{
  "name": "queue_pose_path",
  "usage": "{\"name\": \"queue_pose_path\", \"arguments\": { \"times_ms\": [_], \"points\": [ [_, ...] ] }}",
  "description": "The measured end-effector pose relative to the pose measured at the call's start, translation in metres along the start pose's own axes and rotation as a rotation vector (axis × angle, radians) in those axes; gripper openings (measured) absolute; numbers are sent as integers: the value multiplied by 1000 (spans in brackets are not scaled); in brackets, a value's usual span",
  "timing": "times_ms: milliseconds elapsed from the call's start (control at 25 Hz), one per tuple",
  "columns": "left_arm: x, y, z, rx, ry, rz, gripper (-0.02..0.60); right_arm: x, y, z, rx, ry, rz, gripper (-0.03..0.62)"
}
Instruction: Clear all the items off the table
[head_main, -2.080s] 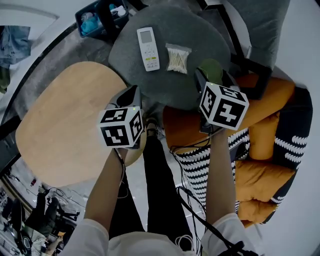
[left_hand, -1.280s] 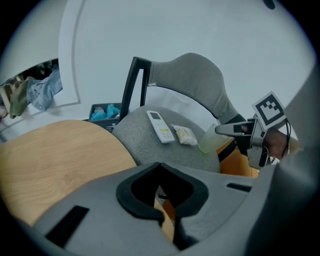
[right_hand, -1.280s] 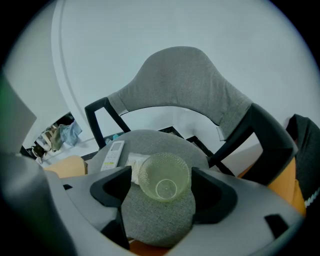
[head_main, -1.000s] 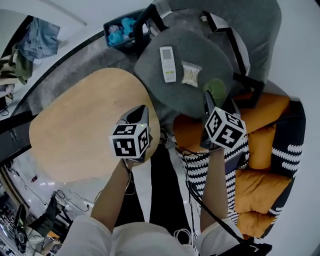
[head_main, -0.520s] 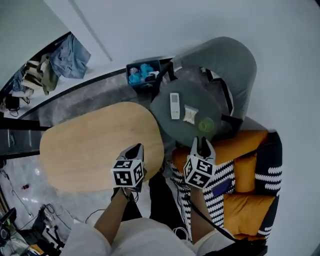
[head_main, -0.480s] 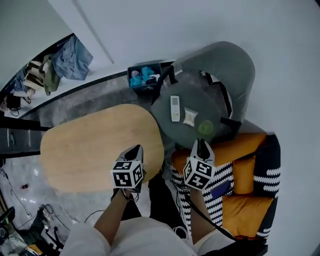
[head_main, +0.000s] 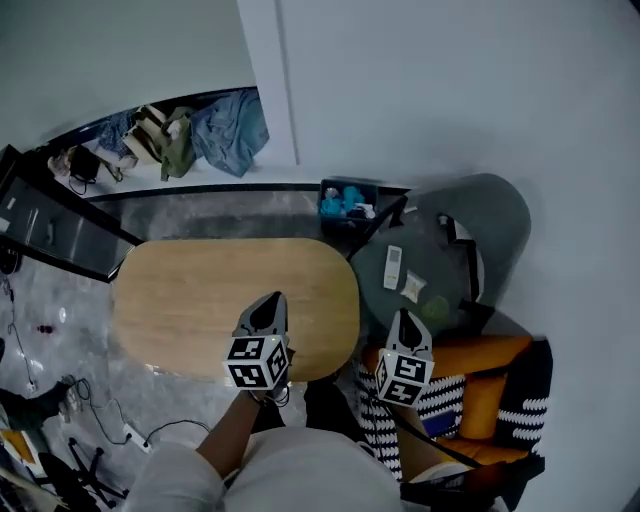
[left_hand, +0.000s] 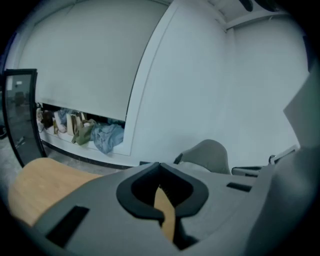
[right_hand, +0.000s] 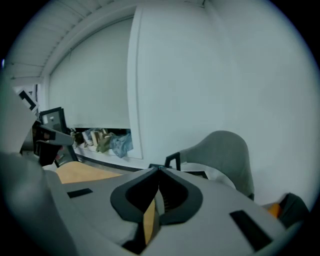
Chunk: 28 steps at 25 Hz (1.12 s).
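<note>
The oval wooden table (head_main: 190, 300) has a bare top. A white remote (head_main: 393, 267), a small clear bag of pale sticks (head_main: 413, 286) and a green round item (head_main: 436, 307) lie on the seat of a grey chair (head_main: 490, 215) to the table's right. My left gripper (head_main: 268, 304) hovers over the table's near edge, jaws shut with nothing in them (left_hand: 159, 164). My right gripper (head_main: 405, 319) hangs just short of the chair seat, near the green item, also shut and empty (right_hand: 159, 170).
A dark bin (head_main: 348, 201) with blue items stands behind the chair. Clothes (head_main: 225, 130) are piled along the far wall. Orange cushions and a black-and-white striped cloth (head_main: 485, 395) lie to the right of my legs. Cables (head_main: 160, 432) run over the floor at the lower left.
The head view has pulled far back, so table and chair look smaller. Both grippers have drawn back from the chair seat. The right gripper's jaws have closed on nothing.
</note>
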<state>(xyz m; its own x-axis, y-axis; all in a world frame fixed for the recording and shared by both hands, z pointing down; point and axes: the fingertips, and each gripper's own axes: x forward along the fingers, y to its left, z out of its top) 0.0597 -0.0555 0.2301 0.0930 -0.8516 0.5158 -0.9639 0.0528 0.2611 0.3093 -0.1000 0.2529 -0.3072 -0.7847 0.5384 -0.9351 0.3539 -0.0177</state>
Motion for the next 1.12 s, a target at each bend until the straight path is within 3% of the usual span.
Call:
{"name": "queue_pose_path", "arguments": {
  "times_ms": [120, 280, 440, 640, 880, 1120],
  "points": [
    [-43, 24, 33, 40, -113, 31, 8, -10, 51, 32, -71, -75, 61, 25],
    [-108, 65, 69, 114, -226, 48, 8, -42, 117, 73, -100, -186, 67, 25],
    [-162, 119, 73, 166, -236, 65, 8, -78, 173, 96, -70, -256, 48, 25],
    [-205, 169, 84, 162, -271, 76, 8, -97, 232, 120, -73, -316, 97, 25],
    [-252, 165, 128, 134, -429, 119, 8, -118, 277, 168, -144, -439, 205, 25],
    [-266, 147, 124, 97, -446, 167, 8, -134, 281, 173, -176, -403, 273, 25]
  ]
}}
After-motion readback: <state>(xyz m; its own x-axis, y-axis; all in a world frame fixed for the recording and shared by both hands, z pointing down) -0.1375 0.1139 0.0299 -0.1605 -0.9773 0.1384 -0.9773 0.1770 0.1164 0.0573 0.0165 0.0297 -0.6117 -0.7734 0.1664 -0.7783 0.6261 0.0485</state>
